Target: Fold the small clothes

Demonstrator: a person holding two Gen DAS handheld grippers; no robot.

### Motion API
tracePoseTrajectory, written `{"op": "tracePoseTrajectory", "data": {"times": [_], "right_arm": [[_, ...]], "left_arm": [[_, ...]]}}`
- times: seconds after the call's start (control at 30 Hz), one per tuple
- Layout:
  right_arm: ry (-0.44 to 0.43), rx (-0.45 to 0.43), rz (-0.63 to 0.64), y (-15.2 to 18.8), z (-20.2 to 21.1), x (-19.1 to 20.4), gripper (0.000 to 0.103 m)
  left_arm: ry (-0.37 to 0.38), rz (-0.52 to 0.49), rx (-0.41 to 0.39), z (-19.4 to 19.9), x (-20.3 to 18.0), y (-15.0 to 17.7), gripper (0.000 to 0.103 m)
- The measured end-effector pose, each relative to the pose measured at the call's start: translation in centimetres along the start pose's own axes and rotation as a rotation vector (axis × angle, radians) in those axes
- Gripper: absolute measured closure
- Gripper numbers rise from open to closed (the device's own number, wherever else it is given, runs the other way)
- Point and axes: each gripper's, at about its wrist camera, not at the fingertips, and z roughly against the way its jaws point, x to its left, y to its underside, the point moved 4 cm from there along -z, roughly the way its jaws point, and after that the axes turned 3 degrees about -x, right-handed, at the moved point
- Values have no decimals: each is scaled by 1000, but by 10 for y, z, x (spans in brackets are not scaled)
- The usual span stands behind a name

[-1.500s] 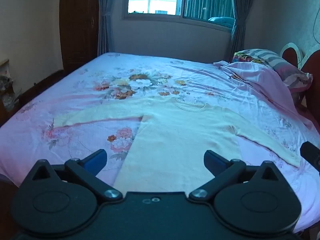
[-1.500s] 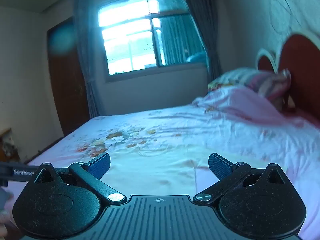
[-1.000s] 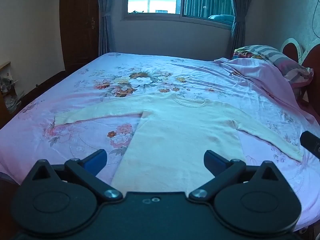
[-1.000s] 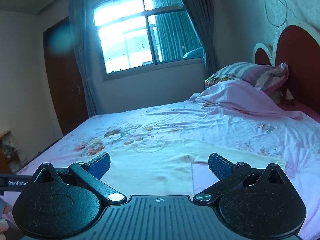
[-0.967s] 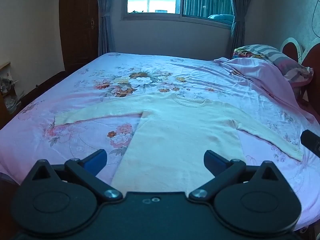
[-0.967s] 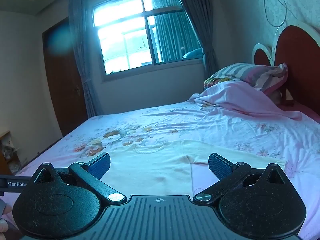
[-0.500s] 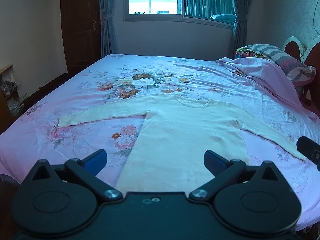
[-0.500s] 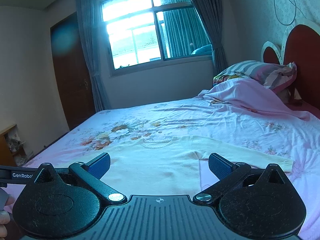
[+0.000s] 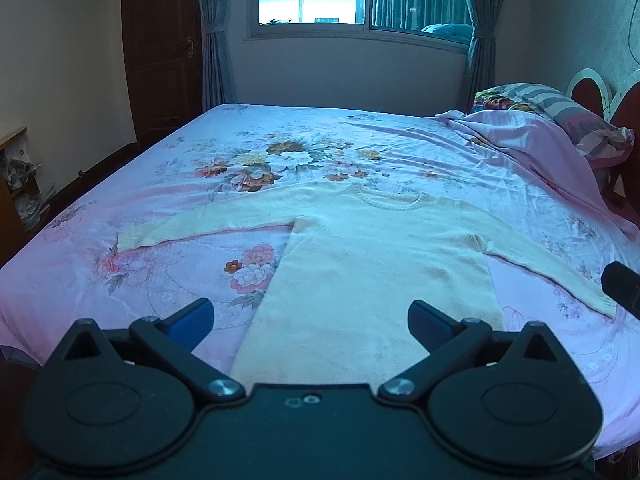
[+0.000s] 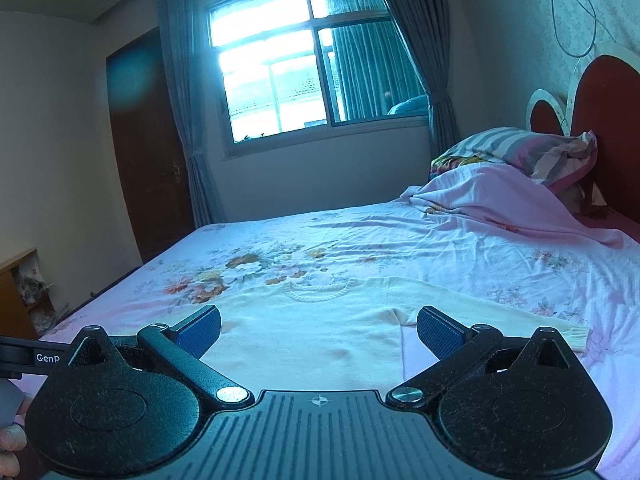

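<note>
Only the left wrist view shows the cream knitted long-sleeved sweater [image 9: 376, 264] whole, both sleeves spread flat on the pink floral bedsheet [image 9: 120, 276]; the right view crops its left sleeve. The left gripper [image 9: 310, 316] and right gripper [image 10: 318, 330] both hang spread wide and empty above the hem. A curtained window [image 10: 304, 64] is behind.

Right hand-held gripper [image 10: 318, 330] spread wide, empty, above cream sweater [image 10: 312, 332] lying flat on floral bedsheet [image 10: 400, 240].
</note>
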Motion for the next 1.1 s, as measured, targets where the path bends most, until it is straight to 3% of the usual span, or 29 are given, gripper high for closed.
{"op": "tracePoseTrajectory", "data": {"times": [1.1], "right_arm": [[5,4,1,1,-2,0,0]], "left_arm": [[-10,15,1,0,6,4,1]]}}
